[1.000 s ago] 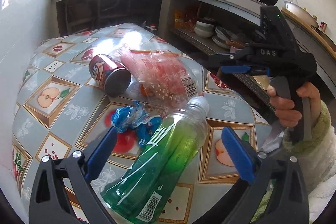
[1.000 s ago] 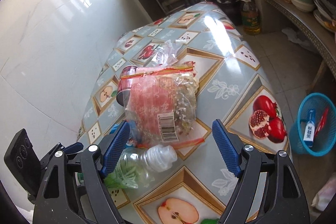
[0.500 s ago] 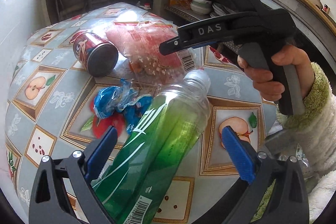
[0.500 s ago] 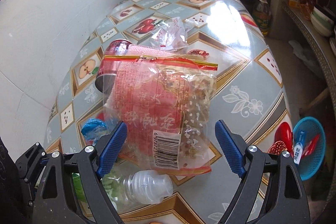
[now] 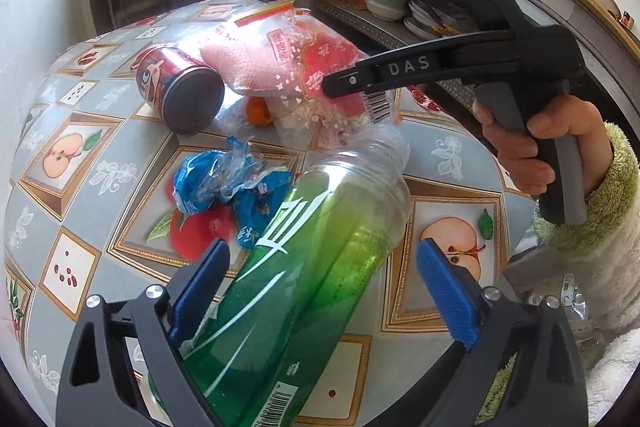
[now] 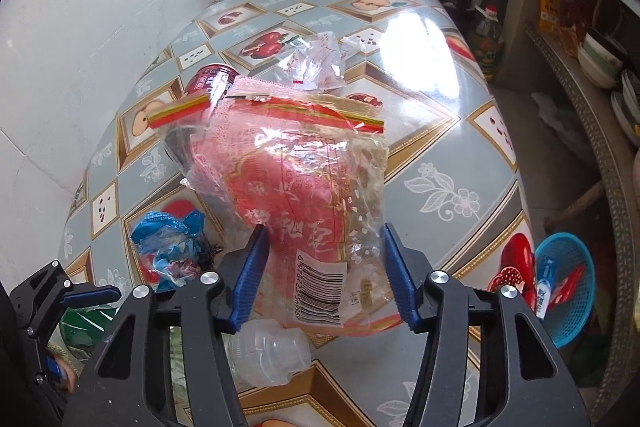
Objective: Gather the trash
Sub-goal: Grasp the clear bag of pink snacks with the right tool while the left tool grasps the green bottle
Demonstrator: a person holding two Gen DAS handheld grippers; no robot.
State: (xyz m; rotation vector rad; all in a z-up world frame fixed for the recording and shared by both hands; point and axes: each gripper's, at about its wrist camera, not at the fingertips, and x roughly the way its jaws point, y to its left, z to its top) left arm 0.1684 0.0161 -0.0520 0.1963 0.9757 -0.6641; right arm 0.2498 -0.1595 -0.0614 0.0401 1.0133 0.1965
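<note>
Pink-and-clear plastic bag (image 6: 304, 195) sits between the blue pads of the right tongs (image 6: 324, 279); both pads press its lower end by the barcode, so the right tongs are clenched on the bag; its far end with the red-yellow zip strip is tilted up off the surface (image 6: 440, 155); left-wrist view shows the same bag (image 5: 296, 67) with the right tongs (image 5: 344, 87) coming in from the right, nose at the barcode end.

Green bottle (image 5: 304, 267) lies on its side between the pads of the left tongs (image 5: 324, 291); left tongs released, gaps on both sides; the clear neck points away from the camera toward the bag.

Right hand (image 5: 536, 147) wraps the grey trigger grip, fuzzy green-white sleeve behind it; tool level, nose pointing left in the left-wrist view.

Left view only: red can (image 5: 180, 87) full length, dark base toward the camera, plus an orange scrap under the bag; right view only: blue basket (image 6: 568, 287) on the floor and a clear crumpled wrapper (image 6: 312, 63) behind the bag; blue wrapper (image 5: 224, 183) shows in both, between the can and the bottle.
</note>
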